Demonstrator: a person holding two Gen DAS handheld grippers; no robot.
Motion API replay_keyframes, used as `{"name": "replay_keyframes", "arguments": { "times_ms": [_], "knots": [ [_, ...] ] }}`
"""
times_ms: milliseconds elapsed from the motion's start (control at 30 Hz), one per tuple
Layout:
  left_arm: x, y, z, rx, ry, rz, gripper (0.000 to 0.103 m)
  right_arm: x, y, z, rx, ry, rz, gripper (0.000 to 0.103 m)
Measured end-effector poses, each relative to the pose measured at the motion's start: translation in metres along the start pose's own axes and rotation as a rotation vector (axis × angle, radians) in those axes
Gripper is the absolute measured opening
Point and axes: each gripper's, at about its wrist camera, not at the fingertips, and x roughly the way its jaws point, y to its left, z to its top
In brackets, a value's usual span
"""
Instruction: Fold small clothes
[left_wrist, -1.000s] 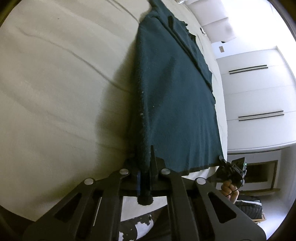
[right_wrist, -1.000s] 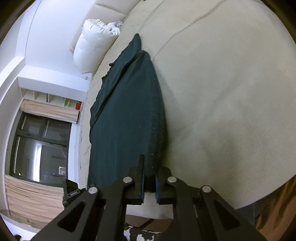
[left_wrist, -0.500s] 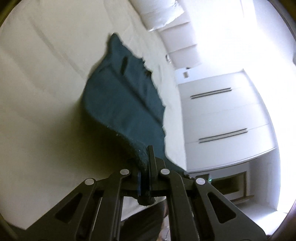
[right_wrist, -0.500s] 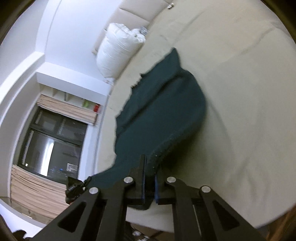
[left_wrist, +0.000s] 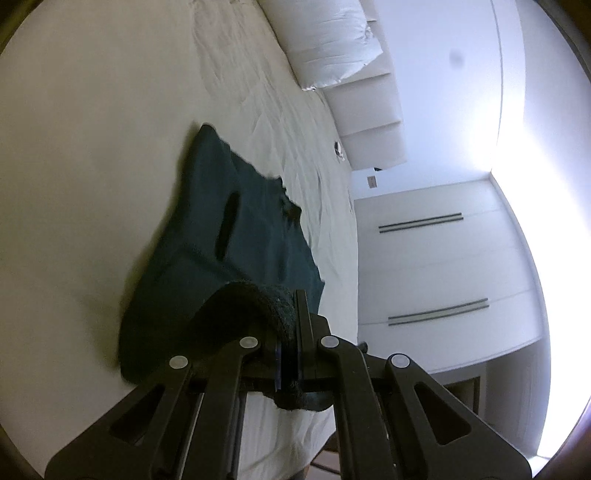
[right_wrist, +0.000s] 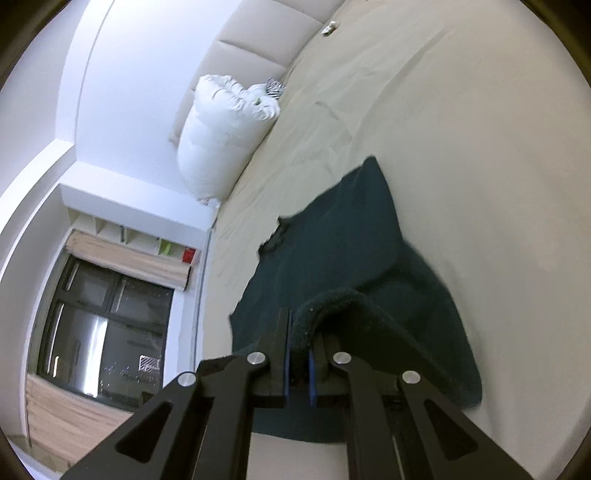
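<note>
A dark teal garment (left_wrist: 236, 236) lies on the cream bed (left_wrist: 92, 147), its far part flat and its near edge lifted and curled over. My left gripper (left_wrist: 290, 354) is shut on one near corner of it, the thick hem bulging over the fingers. In the right wrist view the same garment (right_wrist: 347, 251) spreads ahead, and my right gripper (right_wrist: 298, 354) is shut on the other near corner, the hem arching to the right of the fingers.
A white pillow (left_wrist: 332, 40) lies at the head of the bed; it also shows in the right wrist view (right_wrist: 225, 129). White wardrobe doors (left_wrist: 436, 266) stand past the bed's edge. A dark window (right_wrist: 103, 325) is on the other side.
Both grippers have lifted the garment's near edge off the bed and carried it forward over the rest. The stretched, flat cloth now curls over and looks shorter.
</note>
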Motion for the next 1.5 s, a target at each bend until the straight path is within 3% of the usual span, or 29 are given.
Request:
{"name": "replay_keyframes", "arguments": {
  "times_ms": [300,567,700,733,767,800,867,933,1000,1233,1367,1500],
  "knots": [
    [0.057,0.031,0.082,-0.094,-0.034,0.029,0.003,0.074,-0.012,0.067,0.034,-0.022,-0.102,0.008],
    [0.118,0.046,0.139,-0.091,-0.041,0.094,0.003,0.119,-0.028,0.092,0.040,-0.017,-0.165,0.008],
    [0.139,0.065,0.160,-0.108,-0.068,0.093,0.012,0.122,-0.034,0.105,0.052,-0.065,-0.186,0.014],
    [0.141,0.068,0.164,-0.108,-0.075,0.099,0.024,0.121,-0.037,0.107,0.070,-0.081,-0.182,0.019],
    [0.140,0.071,0.166,-0.104,-0.086,0.109,0.051,0.118,-0.040,0.109,0.092,-0.103,-0.187,0.040],
    [0.138,0.074,0.169,-0.097,-0.101,0.123,0.063,0.113,-0.045,0.112,0.127,-0.142,-0.217,0.069],
    [0.131,0.076,0.173,-0.098,-0.117,0.114,0.065,0.102,-0.045,0.111,0.123,-0.195,-0.228,0.076],
    [0.118,0.072,0.176,-0.087,-0.154,0.125,0.070,0.092,-0.040,0.108,0.075,-0.215,-0.238,0.076],
    [0.110,0.057,0.172,-0.011,-0.172,0.154,0.073,0.084,-0.029,0.103,0.009,-0.224,-0.261,0.075],
    [0.130,0.022,0.120,0.250,-0.080,0.338,0.073,0.080,0.006,0.066,-0.258,-0.103,-0.418,0.067],
    [0.147,0.025,0.095,0.298,-0.014,0.372,0.073,0.083,0.009,0.038,-0.384,-0.016,-0.553,0.065],
    [0.157,0.035,0.086,0.314,0.003,0.384,0.073,0.074,0.002,0.018,-0.374,0.027,-0.535,0.062]
  ]
}}
